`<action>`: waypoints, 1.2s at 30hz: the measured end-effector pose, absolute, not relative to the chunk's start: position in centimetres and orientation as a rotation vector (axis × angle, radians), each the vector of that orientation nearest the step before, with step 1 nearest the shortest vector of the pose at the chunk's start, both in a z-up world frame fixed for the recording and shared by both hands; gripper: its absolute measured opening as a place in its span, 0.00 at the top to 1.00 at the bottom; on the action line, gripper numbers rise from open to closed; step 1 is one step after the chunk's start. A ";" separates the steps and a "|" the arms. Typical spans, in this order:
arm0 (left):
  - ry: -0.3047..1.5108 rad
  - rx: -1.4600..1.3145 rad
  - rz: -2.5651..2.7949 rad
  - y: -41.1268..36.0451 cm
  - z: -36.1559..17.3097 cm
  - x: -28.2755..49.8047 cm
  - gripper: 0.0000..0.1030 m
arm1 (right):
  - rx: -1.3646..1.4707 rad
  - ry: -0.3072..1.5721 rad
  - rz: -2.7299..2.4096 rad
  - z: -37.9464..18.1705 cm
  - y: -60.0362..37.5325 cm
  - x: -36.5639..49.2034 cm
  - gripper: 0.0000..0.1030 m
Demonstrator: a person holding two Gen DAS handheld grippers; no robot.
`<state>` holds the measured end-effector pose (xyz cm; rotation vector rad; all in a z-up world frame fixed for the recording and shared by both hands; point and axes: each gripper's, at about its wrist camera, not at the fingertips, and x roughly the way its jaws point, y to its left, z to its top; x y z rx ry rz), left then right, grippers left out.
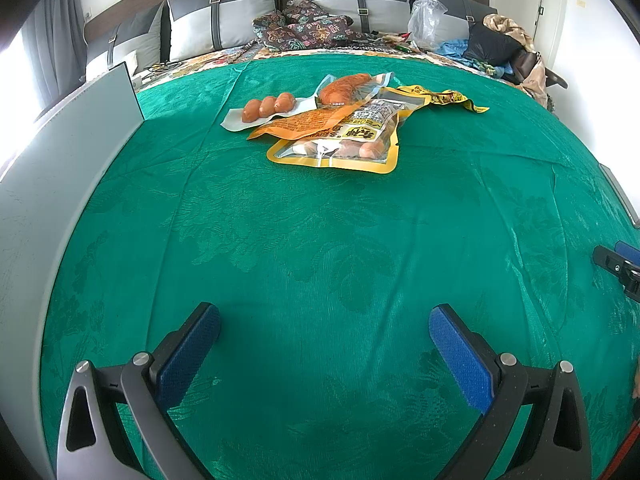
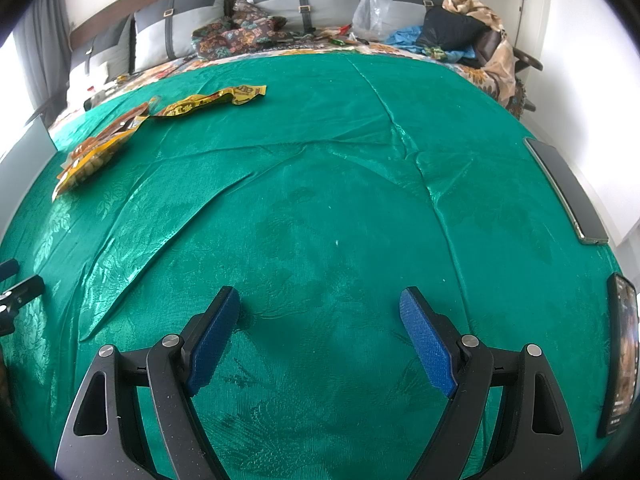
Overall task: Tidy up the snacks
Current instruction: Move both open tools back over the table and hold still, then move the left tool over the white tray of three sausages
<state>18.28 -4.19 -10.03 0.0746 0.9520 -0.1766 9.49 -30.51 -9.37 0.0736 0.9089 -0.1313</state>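
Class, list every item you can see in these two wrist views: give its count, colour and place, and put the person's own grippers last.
snack packets: about five, orange, yellow and clear, piled mid-cloth.
green cloth: one, covers the bed.
grey box: one, cloth's left edge.
cushions: several, grey, along headboard.
patterned fabric: one heap, dark, by cushions.
plastic bag: one, clear, far right.
phones: two, dark, cloth's right edge.
left gripper: blue pads, open, empty.
right gripper: blue pads, open, empty.

Snack packets [image 1: 340, 128] piled mid-bed on the cloth [image 1: 320, 240], overlapping. Sausage pack [image 1: 268, 107] at pile's left, crumpled wrapper [image 1: 440, 98] at its right. Pillows [image 1: 224, 20] behind. Board [image 1: 60, 184] left edge, two phones [image 2: 568, 188] right edge.
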 end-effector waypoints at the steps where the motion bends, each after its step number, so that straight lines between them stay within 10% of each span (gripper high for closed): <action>1: 0.952 0.075 -0.177 -4.1 -10.0 18.2 0.00 | 0.073 0.909 -0.131 -9.4 -30.5 9.5 0.18; 24: 0.969 0.008 -0.195 0.7 -2.7 30.8 0.01 | 0.074 0.909 -0.131 -9.3 -30.5 9.6 0.17; 36: 1.107 0.164 -0.214 -2.8 -8.6 43.1 0.13 | 0.075 0.909 -0.130 -9.3 -30.5 9.5 0.17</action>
